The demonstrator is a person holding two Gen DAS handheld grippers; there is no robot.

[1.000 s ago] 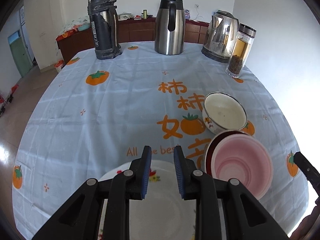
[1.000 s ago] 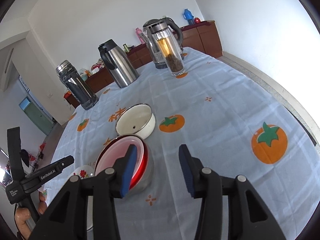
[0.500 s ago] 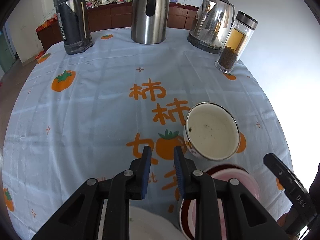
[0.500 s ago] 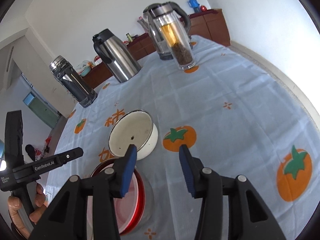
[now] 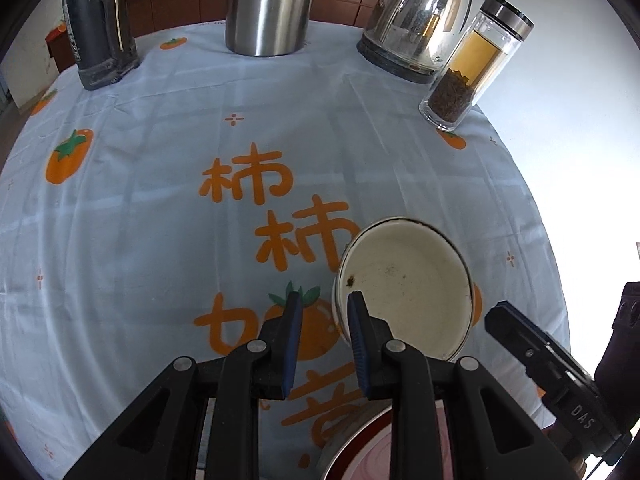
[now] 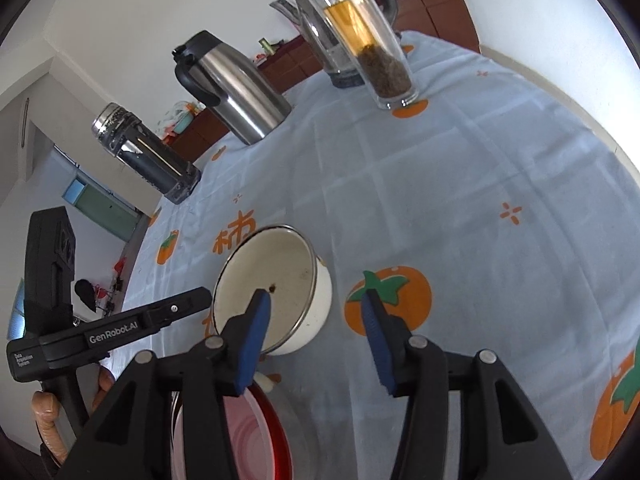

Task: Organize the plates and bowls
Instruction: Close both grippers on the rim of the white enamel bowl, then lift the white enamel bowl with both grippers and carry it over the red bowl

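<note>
Just ahead of both grippers sits the cream enamel bowl, empty but for a few dark specks, upright on the pale blue tablecloth with its orange fruit prints and lettering. From the left gripper the bowl lies to the right of the tips; the right-hand blue pad overlaps the bowl's near left rim in the picture, though I cannot tell whether it touches. That gripper's jaws stand a narrow gap apart with nothing between them, only cloth showing through. From the right gripper the bowl lies ahead and to the left, its left pad crossing over the bowl's inside while the right pad hangs over a printed orange fruit; these jaws are spread wider and hold nothing. Close under both grippers, nearer than the cream bowl, is a pink bowl with a dark red rim, only partly in view. Farther ahead along the table's far edge stand a glass tea bottle, a steel kettle, a steel jug with a black handle and a dark flask. A person's fingers show around the left gripper's handle.
</note>
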